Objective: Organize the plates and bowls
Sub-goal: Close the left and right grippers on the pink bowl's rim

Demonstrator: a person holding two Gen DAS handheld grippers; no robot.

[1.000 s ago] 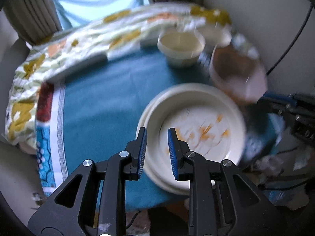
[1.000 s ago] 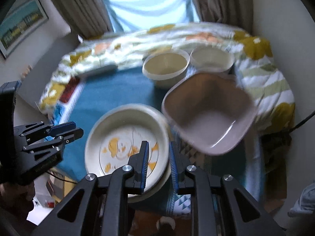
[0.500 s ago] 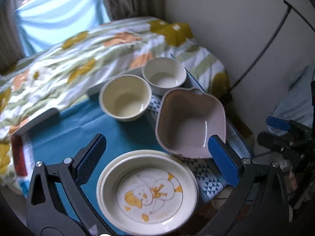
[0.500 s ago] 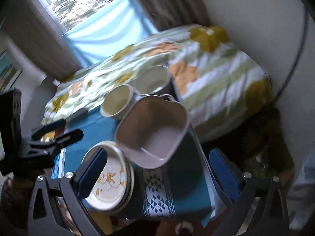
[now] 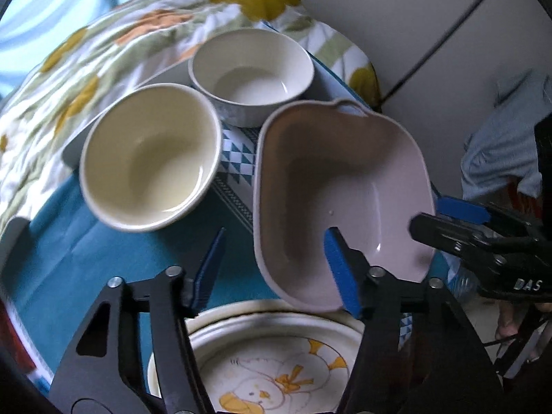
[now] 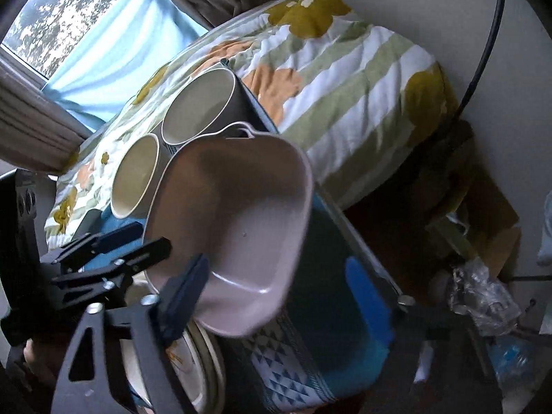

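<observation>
A pink squarish bowl stands on the blue tablecloth, its near edge over a duck-print plate. My left gripper straddles the pink bowl's near-left rim, one pad inside and one outside, jaws closing, pads not touching. My right gripper straddles the opposite rim the same way, jaws closing with a gap still showing. Behind them sit a cream bowl and a white bowl. Each gripper shows in the other's view: left gripper, right gripper.
A floral quilt covers the bed behind the table. A black cable runs down the wall at right. Crumpled plastic and a light-blue garment lie on the floor beside the table's right edge.
Both grippers opened wide from nearly shut, then came down and forward onto the pink bowl. Their jaws have narrowed around its rims. The plate has slid to the bottom of the left view.
</observation>
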